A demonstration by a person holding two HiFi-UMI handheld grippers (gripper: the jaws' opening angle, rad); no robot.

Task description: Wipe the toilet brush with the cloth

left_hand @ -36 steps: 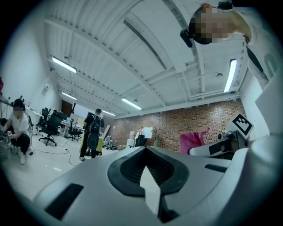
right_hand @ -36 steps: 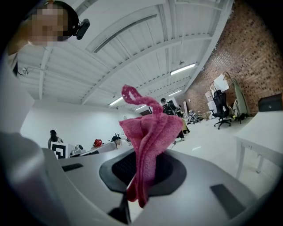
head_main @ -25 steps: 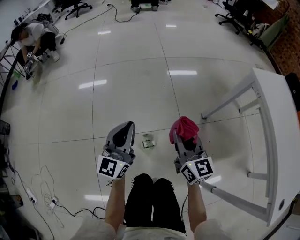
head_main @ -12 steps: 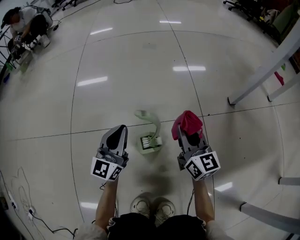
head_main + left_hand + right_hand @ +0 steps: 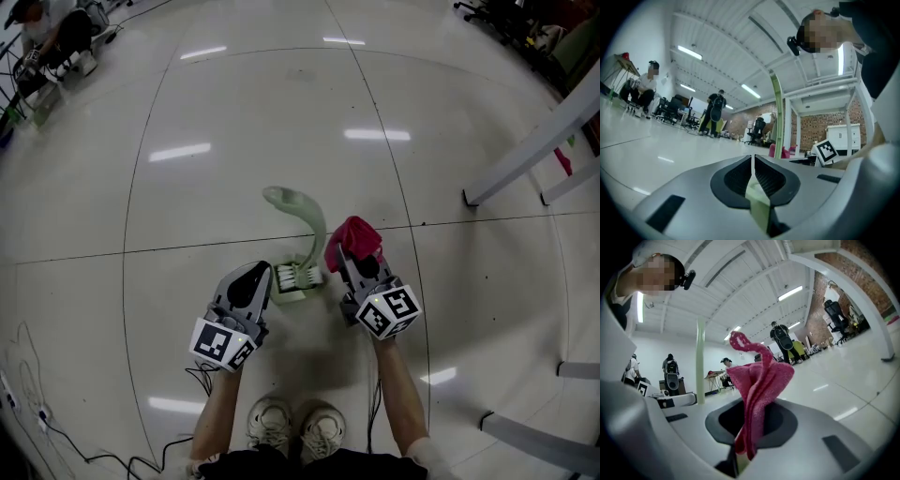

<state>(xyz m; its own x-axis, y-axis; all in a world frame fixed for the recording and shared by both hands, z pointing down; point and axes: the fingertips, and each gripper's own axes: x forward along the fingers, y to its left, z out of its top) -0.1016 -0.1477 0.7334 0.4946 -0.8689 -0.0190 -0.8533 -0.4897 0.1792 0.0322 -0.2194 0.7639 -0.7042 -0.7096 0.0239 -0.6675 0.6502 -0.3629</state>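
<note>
A: Pale green curved plastic toilet brush (image 5: 317,234), one shade throughout?
B: Green along the handle; whitish at the bristle head, probably, though tiny from the head view.
A: Deep pink crumpled terry cloth (image 5: 356,236), any print?
B: Plain pink, unpatterned.
A: Grey hard-shelled left gripper (image 5: 251,277) and right gripper (image 5: 351,262)?
B: Black pad recesses, black-and-white square markers behind.
A: Glossy off-white tiled floor (image 5: 234,112)?
B: Thin dark seams, pale glare streaks.

We've got a glossy tiled floor (image 5: 234,112) with ceiling-light glare on it. White table frame (image 5: 525,155) on the right, legs on the floor. Cables (image 5: 37,417) lower left. Crouched person (image 5: 52,37) top left, office chairs (image 5: 492,14) top right. In the left gripper view we see strip lights (image 5: 689,52), a brick wall (image 5: 811,133) and a standing person (image 5: 715,108) well back.
</note>
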